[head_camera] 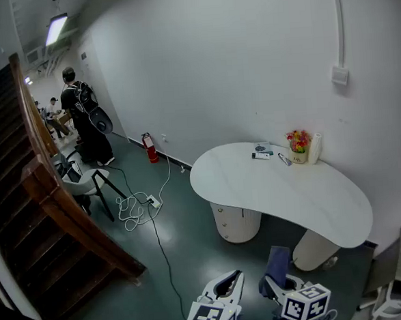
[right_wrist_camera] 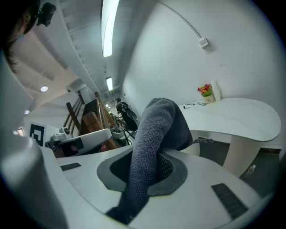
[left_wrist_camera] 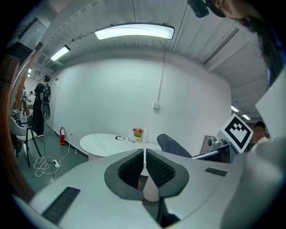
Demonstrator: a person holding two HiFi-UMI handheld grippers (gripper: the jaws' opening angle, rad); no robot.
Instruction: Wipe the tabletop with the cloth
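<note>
Both tools sit low at the bottom of the head view, over the dark floor, tips aimed forward toward the white kidney-shaped counter (head_camera: 278,188) but well apart from it. The left tool (head_camera: 233,278) is clenched with its ribbed pads pressed together and nothing between them. The right tool (head_camera: 273,282), just beside it, is clamped on the blue-grey cloth (right_wrist_camera: 154,134), which sticks up out of the jaws and flops over at the top, so the cloth is in the air, not touching the counter. Each tool carries its cube with black-and-white square markers, and that's the only printing I can make out. At the far end of the counter, by the wall, there's a small pot of flowers (head_camera: 298,143) and a few little items too small to identify.
</note>
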